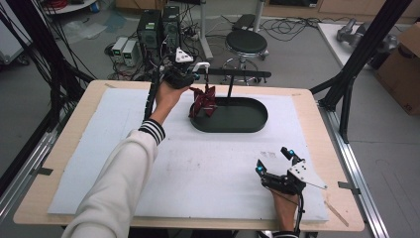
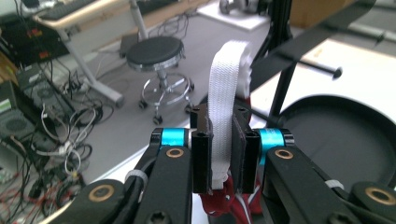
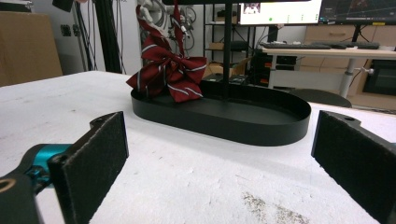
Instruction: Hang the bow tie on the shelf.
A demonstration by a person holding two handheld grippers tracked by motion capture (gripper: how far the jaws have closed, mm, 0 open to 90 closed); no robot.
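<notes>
We held the strap (image 2: 223, 107) of the bow (image 1: 203, 101) clamped in the left gripper (image 2: 223, 154). The right gripper (image 3: 219, 154) rested wide open. We read no writing.

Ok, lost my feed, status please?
Left gripper shut on white strap. Right gripper open, idle. Red bow hangs over black tray. Nothing blocking.

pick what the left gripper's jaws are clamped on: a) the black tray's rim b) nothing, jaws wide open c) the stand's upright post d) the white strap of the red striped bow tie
d: the left gripper pinches the white strap, and the red bow tie hangs below it over the black tray.
</notes>
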